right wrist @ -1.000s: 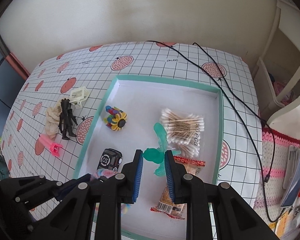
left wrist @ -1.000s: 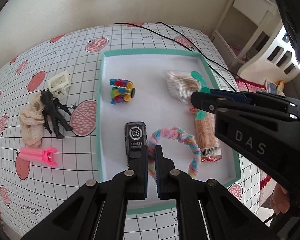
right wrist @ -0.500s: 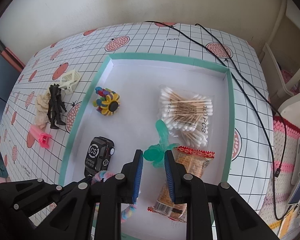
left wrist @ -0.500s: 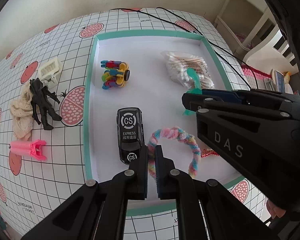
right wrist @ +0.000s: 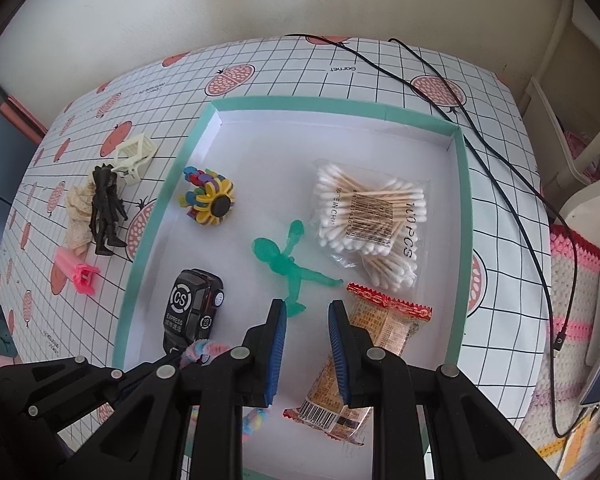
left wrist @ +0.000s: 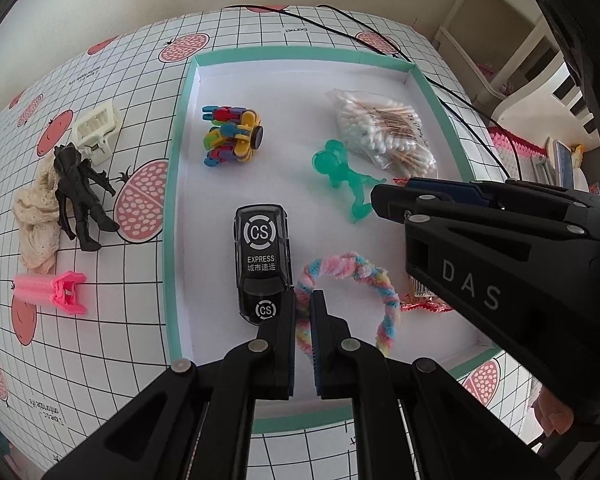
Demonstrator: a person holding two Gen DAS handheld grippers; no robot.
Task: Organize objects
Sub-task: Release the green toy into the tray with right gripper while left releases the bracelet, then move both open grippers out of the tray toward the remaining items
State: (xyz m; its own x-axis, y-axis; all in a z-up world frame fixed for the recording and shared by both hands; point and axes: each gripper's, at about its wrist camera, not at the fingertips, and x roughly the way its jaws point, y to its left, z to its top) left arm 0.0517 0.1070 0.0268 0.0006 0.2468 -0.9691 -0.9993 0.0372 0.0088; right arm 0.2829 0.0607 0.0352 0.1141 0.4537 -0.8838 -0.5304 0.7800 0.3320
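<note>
Home room: pomegranate-print grid tablecloth (right wrist: pixel 380 80), white wooden chair (left wrist: pixel 512 60), crocheted pink cloth (right wrist: pixel 576 280), cream wall (right wrist: pixel 220 4)

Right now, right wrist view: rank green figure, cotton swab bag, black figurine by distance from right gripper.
1. green figure: just ahead of the right gripper, in the tray.
2. cotton swab bag: farther ahead, right side of tray.
3. black figurine: far left, outside tray.

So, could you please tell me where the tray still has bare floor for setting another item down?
The widest bare patch runs along the tray's far wall, behind the colourful flower toy and the cotton swab bag. A smaller gap lies between that toy and the black toy car. The near half is crowded: green figure, snack packet, pastel ring and both grippers.
</note>
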